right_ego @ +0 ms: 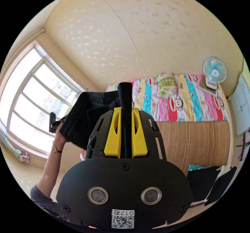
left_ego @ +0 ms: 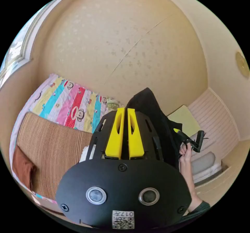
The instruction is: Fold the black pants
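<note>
The left gripper (left_ego: 124, 118) had its yellow jaws nearly closed on an edge of the black pants (left_ego: 152, 113), which were lifted in the air above the bed (left_ego: 52, 144). The cloth ran across to the right gripper (right_ego: 125, 118), whose jaws pinched another bunched edge, so the pants' long axis probably stretched between both grippers.

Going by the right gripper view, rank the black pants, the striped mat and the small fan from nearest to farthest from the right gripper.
1. Black pants: pinched between the jaws of the right gripper.
2. Striped mat: on the bed, to the view's right.
3. Small fan: by the wall at the bed's far corner, upper right.
</note>
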The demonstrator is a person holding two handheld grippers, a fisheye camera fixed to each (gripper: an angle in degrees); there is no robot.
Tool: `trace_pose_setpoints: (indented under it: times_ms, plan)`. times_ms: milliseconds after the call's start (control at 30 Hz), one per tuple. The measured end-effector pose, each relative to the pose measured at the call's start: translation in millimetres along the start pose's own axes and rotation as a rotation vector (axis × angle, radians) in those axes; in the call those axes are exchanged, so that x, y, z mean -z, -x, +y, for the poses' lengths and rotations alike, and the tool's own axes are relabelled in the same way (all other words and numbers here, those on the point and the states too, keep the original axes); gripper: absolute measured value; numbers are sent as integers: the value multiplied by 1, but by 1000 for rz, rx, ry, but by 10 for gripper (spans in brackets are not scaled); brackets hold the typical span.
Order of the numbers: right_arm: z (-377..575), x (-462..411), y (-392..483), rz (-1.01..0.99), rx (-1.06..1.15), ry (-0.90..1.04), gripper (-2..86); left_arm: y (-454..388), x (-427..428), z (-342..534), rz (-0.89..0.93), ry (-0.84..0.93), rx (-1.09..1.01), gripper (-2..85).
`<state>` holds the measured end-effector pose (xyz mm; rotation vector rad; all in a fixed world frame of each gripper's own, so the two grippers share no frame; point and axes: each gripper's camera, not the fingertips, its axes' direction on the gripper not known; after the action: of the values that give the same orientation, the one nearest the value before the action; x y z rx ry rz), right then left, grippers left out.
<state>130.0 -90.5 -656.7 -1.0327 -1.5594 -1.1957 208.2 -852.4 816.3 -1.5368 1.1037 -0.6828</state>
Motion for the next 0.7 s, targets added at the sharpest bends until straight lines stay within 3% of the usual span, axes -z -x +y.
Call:
trace_pose_setpoints:
  times_ms: [67,133,200,267,333,400,500,700]
  plan:
    - [9,-67,-47,109,-140,136,34,82,-64,-2,-45,190,143,2]
    - [39,-112,-81,96,-214,246,23,152,-98,27,-238,316,177,2]
    - [83,-160,-109,24,-224,429,14,238,-138,94,-436,566,138,-3]
    - [161,-214,-143,-18,-318,692,10,305,-164,161,-445,817,147,-4]
    - [212,-235,-156,-44,-388,841,8,364,-172,232,-312,1015,255,-5]
    - [248,-243,-159,-94,-441,935,8,417,-150,293,-148,1036,436,-6]
    - [268,-236,-149,-160,-465,985,10,456,-112,316,-63,957,561,-7]
    - [247,-223,-113,-381,-534,914,48,480,-48,278,-340,941,273,4]
